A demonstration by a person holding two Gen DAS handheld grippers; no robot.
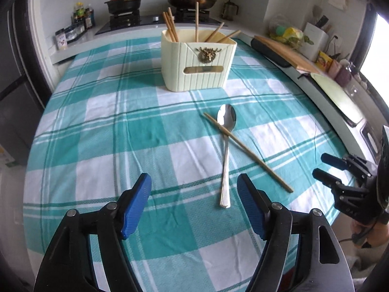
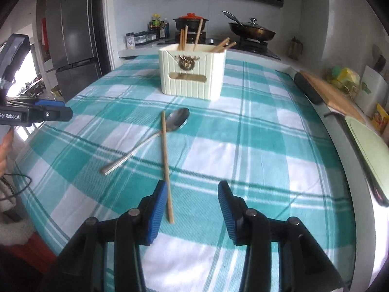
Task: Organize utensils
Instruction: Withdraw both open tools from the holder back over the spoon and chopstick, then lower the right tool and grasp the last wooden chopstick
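Left tongs (image 1: 194, 182): held spread wide above the table, nothing between the blue pads; the spoon handle's end is seen just inside the right-hand pad.
Right tongs (image 2: 192, 189): also released and empty, held low over the cloth; the near end of the loose chopstick lies just beside the left-hand pad (image 2: 158, 209). Contact cannot be told.
Spoon (image 1: 226, 143): laid flat on the checked cloth, bowl up and turned toward the holder, handle pointed back at the left tongs.
Loose chopstick (image 2: 166, 160): laid across the spoon's neck, so the two are crossed and touching.
Holder (image 1: 197, 63): a cream ribbed box with a brass emblem, stood upright farther back on the table, well apart from the spoon.
Chopsticks in holder (image 1: 170, 26): several wooden ones are stood inside, some upright, some leaned toward the right.
Table (image 1: 97, 126): covered by a teal and white plaid cloth.
Background: a stove with a lidded pan (image 2: 252, 30) is seen behind.
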